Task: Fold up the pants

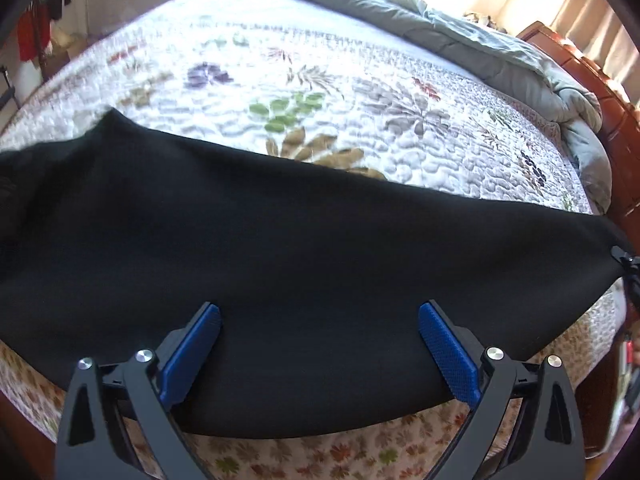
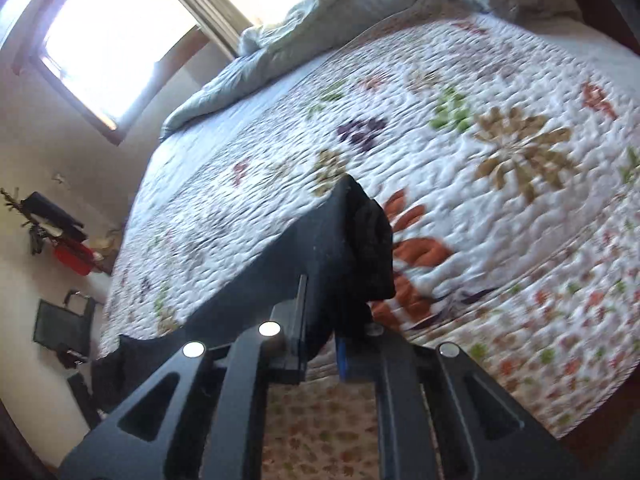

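— Sunlit bedroom around us: we have a bed [image 1: 360, 92] under a white quilt [image 1: 248, 128] with a leaf pattern, and the black pants [image 1: 280, 264] are spread across its near edge, hanging partly over the side.

— Where do we hold them?

— Our right claw [image 2: 320, 344] is clamped on a bunched corner of the pants [image 2: 316, 248]; the cloth rises between the closed fingers and a dark fold droops over to the right. In the left wrist view the cloth is drawn towards the right edge, where a bit of that claw [image 1: 630, 276] shows.

— And our left claw [image 1: 320, 344]?

— Spread wide, its blue pads [image 1: 448, 356] well apart above the pants' near hem, gripping nothing. Whether the tips touch the cloth we cannot tell.

— Further out?

— We see a rumpled grey-green duvet [image 1: 500, 56] lying along the far side of the bed, against a reddish wooden headboard [image 1: 592, 80]. A bright window [image 2: 108, 40] with curtains lights the room, and clothes [image 1: 36, 28] hang by the wall.
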A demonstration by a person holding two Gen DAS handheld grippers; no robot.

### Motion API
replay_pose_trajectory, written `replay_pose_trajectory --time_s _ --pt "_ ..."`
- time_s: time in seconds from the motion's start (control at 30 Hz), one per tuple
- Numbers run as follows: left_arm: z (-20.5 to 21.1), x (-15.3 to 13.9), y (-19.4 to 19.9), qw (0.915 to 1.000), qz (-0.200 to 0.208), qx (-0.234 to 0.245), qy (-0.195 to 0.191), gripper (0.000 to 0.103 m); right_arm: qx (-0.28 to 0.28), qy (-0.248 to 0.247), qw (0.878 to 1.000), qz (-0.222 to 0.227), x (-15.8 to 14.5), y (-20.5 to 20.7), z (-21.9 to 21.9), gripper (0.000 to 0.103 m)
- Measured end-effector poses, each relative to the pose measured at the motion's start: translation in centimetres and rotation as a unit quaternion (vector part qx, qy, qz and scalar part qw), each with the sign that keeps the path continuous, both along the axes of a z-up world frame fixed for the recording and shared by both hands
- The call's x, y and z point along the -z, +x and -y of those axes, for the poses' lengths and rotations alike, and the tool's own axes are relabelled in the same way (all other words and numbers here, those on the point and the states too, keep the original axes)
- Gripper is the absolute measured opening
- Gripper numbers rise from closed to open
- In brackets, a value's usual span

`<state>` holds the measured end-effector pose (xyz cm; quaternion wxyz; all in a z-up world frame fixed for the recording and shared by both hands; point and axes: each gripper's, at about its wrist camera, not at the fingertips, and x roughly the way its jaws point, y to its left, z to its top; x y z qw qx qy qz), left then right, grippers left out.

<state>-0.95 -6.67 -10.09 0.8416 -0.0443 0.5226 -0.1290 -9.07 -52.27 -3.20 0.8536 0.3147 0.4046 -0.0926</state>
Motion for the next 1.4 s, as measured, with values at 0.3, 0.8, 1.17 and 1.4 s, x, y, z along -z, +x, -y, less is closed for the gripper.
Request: replay_pose_trajectory --time_s 0.3,0.8,1.17,1.4 --pt "1.2 2.9 0.1 0.9972 -0.011 0.049 0.055 0.099 0.036 0.008 0.992 -0.124 8.9 -0.7 2.2 0.011" --pt "-12.4 -1.4 -1.5 0.9967 -0.044 -0.065 -0.022 0.099 -0.072 -0.041 0.991 -0.103 3.4 -3.5 -9.6 0.042" --pt "-26.0 1.0 -1.0 0.9668 -0.089 -0.215 -0.106 0.094 -0.222 -0.028 0.969 -0.104 4.9 4.4 -21.6 0.044" --pt "-28.8 1.7 -0.5 0.9469 -0.090 -0.272 -0.146 0.034 -0.231 -0.031 0.963 -0.134 7.5 4.6 -23.1 0.047"
